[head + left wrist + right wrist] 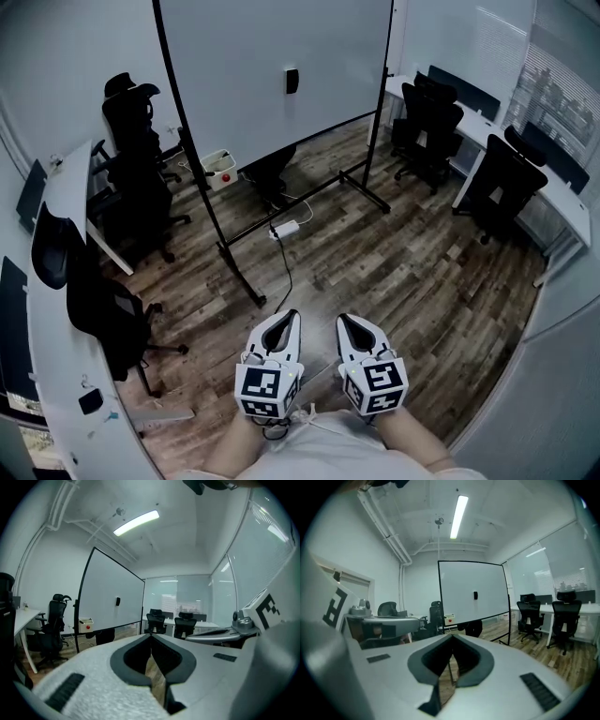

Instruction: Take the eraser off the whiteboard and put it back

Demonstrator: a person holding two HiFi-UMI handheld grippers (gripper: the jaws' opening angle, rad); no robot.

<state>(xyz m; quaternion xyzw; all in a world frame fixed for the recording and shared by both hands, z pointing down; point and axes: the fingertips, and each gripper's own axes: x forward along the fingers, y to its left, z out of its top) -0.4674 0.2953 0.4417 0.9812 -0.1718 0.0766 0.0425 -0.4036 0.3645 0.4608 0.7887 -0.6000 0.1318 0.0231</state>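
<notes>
Left tool (292, 316), right tool (343, 320) closed — eraser (292, 81) on whiteboard (234, 84), far ahead.

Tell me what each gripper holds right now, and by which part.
Nothing is held. The left gripper and the right gripper are both shut and empty; the eraser sits on the whiteboard, across the room.

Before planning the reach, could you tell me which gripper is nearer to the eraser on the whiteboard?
Left, narrowly. Both are far from the eraser; the left gripper lines up with it, the right gripper sits offset rightward.
</notes>
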